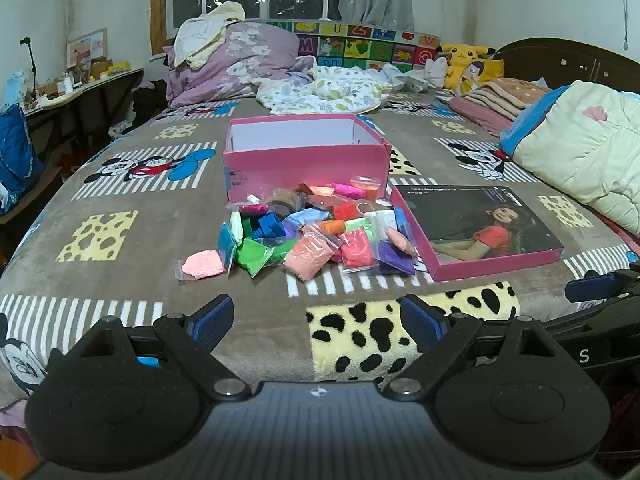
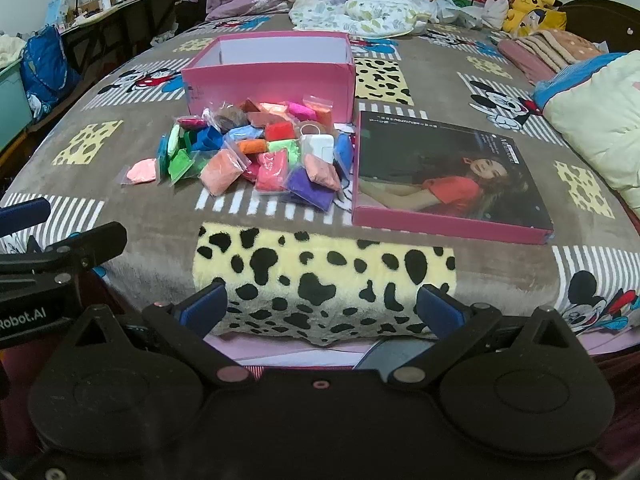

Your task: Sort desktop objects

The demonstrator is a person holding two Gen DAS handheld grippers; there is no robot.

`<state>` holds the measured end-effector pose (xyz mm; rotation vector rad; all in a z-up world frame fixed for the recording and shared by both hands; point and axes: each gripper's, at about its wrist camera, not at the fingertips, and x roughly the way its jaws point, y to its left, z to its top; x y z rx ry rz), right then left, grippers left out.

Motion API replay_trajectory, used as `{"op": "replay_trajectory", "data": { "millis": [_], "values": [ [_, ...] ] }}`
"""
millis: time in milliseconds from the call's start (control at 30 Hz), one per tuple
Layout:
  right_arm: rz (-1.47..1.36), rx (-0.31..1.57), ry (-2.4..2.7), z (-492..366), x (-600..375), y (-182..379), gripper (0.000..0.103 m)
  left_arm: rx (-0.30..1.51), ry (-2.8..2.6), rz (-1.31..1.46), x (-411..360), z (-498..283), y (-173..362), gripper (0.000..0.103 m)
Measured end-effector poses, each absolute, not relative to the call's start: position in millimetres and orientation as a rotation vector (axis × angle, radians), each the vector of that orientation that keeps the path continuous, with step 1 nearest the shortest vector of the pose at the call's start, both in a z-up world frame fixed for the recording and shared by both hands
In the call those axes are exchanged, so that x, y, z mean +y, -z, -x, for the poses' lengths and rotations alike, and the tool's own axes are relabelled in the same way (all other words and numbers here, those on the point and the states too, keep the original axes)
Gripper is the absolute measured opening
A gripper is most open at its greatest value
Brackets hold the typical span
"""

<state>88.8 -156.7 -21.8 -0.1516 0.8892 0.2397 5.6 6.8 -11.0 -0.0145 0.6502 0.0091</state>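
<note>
Clay packets (image 1: 316,236) heaped before pink box (image 1: 306,156); both grippers empty.

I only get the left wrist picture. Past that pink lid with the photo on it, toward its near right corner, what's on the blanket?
Observer: A Mickey print lies near the lid, by the bed's edge.
Operator: Does the right gripper hold anything?
Observer: No, the right gripper is open and empty, over the spotted patch.
Operator: And below that patch?
Observer: The blanket ends; a pink sheet shows beneath it.
</note>
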Motion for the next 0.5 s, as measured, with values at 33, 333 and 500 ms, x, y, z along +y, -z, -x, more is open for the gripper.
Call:
{"op": "replay_trajectory", "data": {
  "millis": [33,333,500],
  "values": [
    [0.159,0.886,-0.25,-89.0,-156.7,21.6,0.102,0.651,-0.009,0.015,6.9,-5.8,11.5,0.091],
    [0.225,0.859,-0.34,-91.7,-156.7,19.2,0.102,0.659,-0.01,0.033,12.9,-12.4,15.6,0.091],
    [0.261,0.842,-0.391,-93.1,-156.8,17.9,0.102,0.668,-0.005,0.043,15.3,-19.8,17.9,0.091]
  ]
}}
